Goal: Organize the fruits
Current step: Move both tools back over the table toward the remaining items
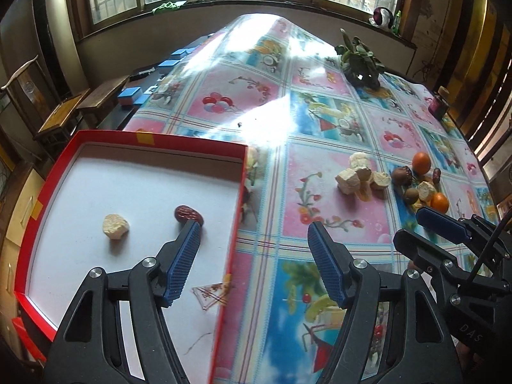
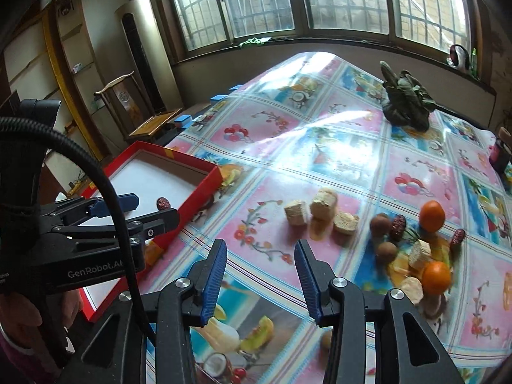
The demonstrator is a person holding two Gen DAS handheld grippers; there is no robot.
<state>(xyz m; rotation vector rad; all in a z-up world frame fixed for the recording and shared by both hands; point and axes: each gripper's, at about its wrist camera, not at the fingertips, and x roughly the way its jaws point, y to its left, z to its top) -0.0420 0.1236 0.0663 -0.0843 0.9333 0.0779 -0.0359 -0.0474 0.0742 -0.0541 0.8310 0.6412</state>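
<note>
The worktop (image 1: 320, 166) is covered with a glossy plastic cloth printed in pink and blue squares with balloons, flowers and fruit pictures. On its left part lies a shallow red cardboard box (image 1: 236, 211) with a white, matte bottom and pieces of yellow tape on the rim. Inside it rest a pale, crumbly chunk (image 1: 116, 226) and a dark red, wrinkled date (image 1: 188, 215), a little apart from each other.

The other fruits are in a loose group on the right part of the cloth: several pale, rough-cut cubes (image 2: 324, 205), two smooth round oranges (image 2: 432, 216), two brown, dull round fruits (image 2: 380, 224), perhaps longans, and more wrinkled dates (image 2: 398, 224).

The left gripper (image 1: 252, 236) hangs over the right edge of the box, its jaws released and wide, with nothing between the ribbed blue pads (image 1: 184, 262). The right gripper (image 2: 260, 252) is above the cloth between the box and the fruit group, its jaws also parted and empty. A dark green leafy bundle (image 2: 408, 102) sits at the far side.
</note>
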